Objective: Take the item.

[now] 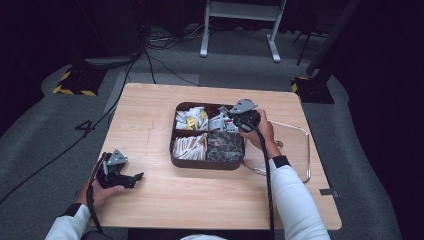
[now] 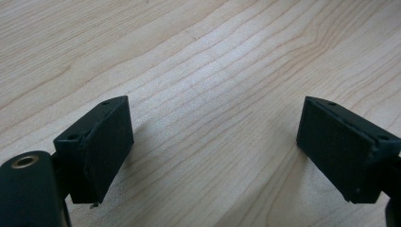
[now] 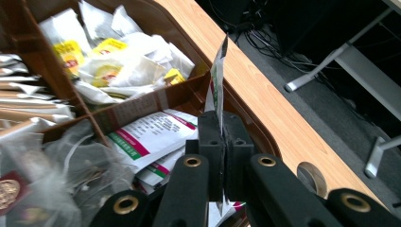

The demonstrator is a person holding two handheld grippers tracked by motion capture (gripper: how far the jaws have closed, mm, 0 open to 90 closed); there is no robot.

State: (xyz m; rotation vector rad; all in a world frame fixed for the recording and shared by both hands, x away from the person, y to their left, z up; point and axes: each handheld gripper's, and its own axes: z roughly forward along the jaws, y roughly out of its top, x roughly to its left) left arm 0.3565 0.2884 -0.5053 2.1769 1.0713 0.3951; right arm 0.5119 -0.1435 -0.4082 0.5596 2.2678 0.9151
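high view: brown divided tray mid-frame on the bench, right claw over its upper right compartment, left claw lower left | left gripper view: jaws wide above bare bench | right gripper view: right claw pinching a thin sachet edge-on, centre frame, above the tray's white packets

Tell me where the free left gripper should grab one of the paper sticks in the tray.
Grip a paper stick at mid-length, coming from above. The sticks lie flat, side by side, in the tray near-left compartment, so only their tops are exposed. The left gripper is open.
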